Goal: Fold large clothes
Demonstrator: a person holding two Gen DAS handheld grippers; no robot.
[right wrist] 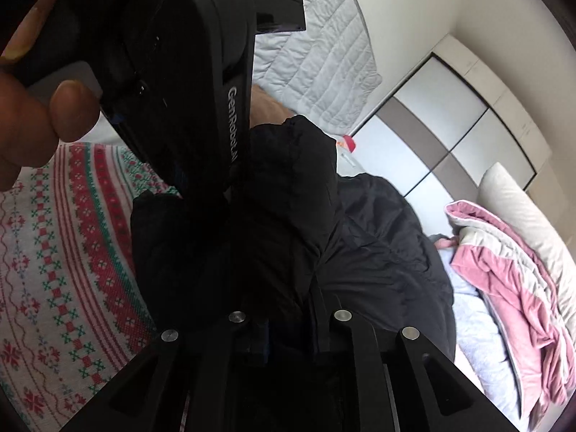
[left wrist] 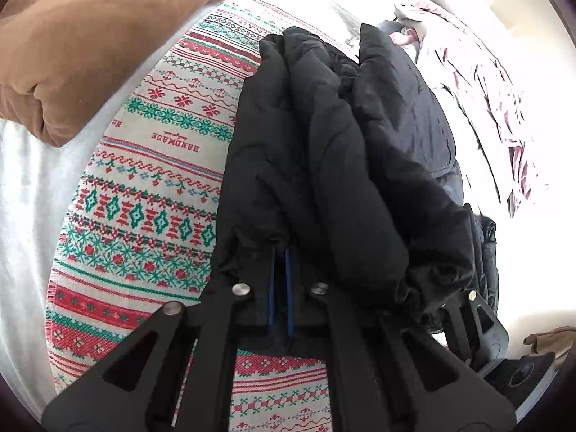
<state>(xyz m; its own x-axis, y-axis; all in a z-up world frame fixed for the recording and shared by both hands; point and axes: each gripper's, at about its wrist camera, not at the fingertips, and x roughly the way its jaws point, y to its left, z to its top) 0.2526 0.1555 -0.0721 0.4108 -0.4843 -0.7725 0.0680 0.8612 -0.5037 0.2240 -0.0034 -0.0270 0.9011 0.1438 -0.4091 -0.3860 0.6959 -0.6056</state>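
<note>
A black padded jacket (left wrist: 342, 162) lies bunched on a red, green and white patterned blanket (left wrist: 151, 187). My left gripper (left wrist: 281, 288) is shut, its blue pads pressed together on a fold at the jacket's near edge. In the right wrist view the jacket (right wrist: 342, 234) fills the middle, and the left gripper (right wrist: 216, 194), held by a hand (right wrist: 36, 115), dips into it from the upper left. My right gripper (right wrist: 291, 324) has dark jacket cloth between its narrowly parted fingers. It shows in the left wrist view as the right gripper (left wrist: 464, 309), with cloth bulging at its tip.
A brown pillow (left wrist: 90, 36) rests at the blanket's far left on a white sheet (left wrist: 21, 216). A crumpled pink and white duvet (right wrist: 504, 270) lies to the right of the jacket. A white quilt (right wrist: 324, 43) and a wardrobe (right wrist: 450, 115) stand beyond.
</note>
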